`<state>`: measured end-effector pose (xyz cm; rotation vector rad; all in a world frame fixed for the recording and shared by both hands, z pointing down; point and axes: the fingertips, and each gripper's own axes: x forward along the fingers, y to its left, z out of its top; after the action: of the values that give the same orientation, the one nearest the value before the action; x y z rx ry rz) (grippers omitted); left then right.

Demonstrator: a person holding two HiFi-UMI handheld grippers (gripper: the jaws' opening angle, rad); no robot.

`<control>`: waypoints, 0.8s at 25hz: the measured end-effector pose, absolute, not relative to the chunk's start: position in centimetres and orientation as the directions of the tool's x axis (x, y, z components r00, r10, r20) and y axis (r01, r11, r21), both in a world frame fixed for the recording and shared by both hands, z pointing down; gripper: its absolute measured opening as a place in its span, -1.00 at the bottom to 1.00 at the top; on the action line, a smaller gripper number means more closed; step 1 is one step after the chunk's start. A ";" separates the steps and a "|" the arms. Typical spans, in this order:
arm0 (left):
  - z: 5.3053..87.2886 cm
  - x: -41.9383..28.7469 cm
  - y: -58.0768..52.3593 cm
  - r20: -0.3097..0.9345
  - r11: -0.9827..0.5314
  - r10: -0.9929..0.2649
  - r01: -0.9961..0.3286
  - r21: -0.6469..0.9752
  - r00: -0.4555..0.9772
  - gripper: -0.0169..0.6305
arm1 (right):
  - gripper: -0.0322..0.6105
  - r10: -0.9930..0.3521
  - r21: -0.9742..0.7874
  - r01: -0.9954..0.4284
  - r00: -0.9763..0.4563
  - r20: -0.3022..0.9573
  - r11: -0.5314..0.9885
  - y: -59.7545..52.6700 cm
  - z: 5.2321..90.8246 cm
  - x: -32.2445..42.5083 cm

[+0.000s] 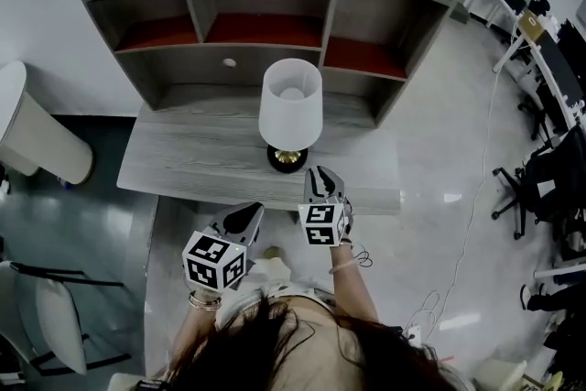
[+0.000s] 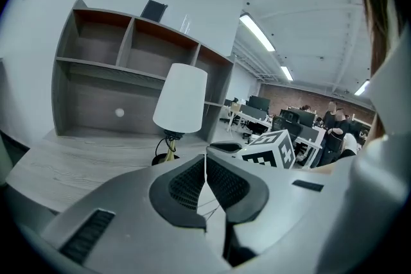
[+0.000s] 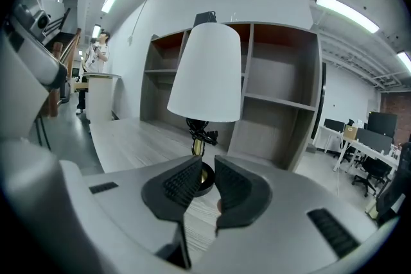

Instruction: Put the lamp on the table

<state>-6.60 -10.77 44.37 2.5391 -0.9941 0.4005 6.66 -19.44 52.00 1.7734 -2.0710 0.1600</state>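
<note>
Grained grey table (image 1: pixel 183 165) carries the white-shaded lamp (image 1: pixel 290 105); left tongs (image 1: pixel 249 213) closed, right tongs (image 1: pixel 320 172) slightly parted, empty.

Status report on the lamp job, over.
Left gripper shut, empty. Right gripper slightly open, empty. Lamp upright on desk, untouched. Nothing in the way.

An open-plan office: rows of desks with monitors (image 2: pixel 262 104), swivel chairs (image 1: pixel 513 190) (black ones), strip lights (image 2: pixel 257 33) overhead.
</note>
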 end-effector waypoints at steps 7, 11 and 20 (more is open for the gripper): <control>44.0 -5.5 -6.8 0.387 -0.625 -0.635 -0.739 0.253 0.669 -0.90 | -0.68 -0.913 0.157 -0.959 -0.165 0.374 0.237 -16.0 50.8 8.2; 44.9 -5.3 -3.9 0.407 -0.597 -0.650 -0.762 0.249 0.642 -0.90 | -0.68 -0.912 0.118 -0.964 -0.179 0.369 0.237 -14.1 50.9 8.8; 46.1 -4.9 2.6 0.417 -0.550 -0.681 -0.796 0.251 0.602 -0.90 | -0.69 -0.907 0.157 -0.950 -0.197 0.373 0.271 -8.8 51.2 9.1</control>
<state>-4.92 2.58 46.12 2.4168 -1.1799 0.3799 9.15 -8.84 51.16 1.6813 -2.1579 0.1505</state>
